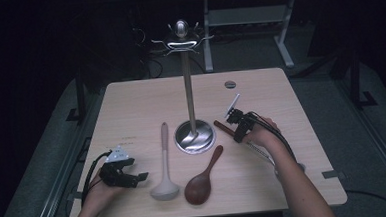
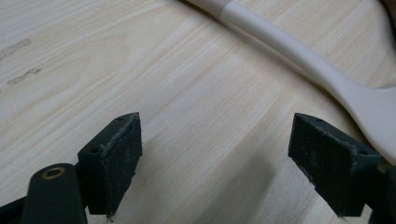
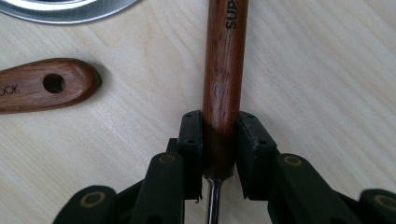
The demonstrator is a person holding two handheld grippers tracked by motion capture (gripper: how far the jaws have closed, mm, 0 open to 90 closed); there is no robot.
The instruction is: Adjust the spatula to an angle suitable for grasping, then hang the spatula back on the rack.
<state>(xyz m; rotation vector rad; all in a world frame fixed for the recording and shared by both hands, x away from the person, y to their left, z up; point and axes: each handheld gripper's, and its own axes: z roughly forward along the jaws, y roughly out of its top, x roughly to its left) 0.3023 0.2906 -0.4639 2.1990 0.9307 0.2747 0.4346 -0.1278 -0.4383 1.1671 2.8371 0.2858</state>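
Observation:
A utensil with a dark wooden handle (image 3: pixel 224 70) and a thin metal shaft lies just right of the stand's base. My right gripper (image 3: pixel 219 128) is shut on the handle's lower end, one pad pressed on each side. From above, the right gripper (image 1: pixel 237 123) sits beside the round base (image 1: pixel 195 136) with the handle (image 1: pixel 221 127) pointing towards it. My left gripper (image 2: pixel 215 158) is open above bare wood, with a cream ladle (image 2: pixel 327 79) just beyond its right jaw. In the high view the left gripper (image 1: pixel 140 177) rests near the table's front left, left of the ladle (image 1: pixel 165 185).
A tall metal utensil stand (image 1: pixel 189 88) with hooks on top rises from the table's middle. A brown wooden spoon (image 1: pixel 200 185) lies in front of its base, and its handle end (image 3: pixel 42 88) has a hole. The table (image 1: pixel 131 106) ends close behind both hands.

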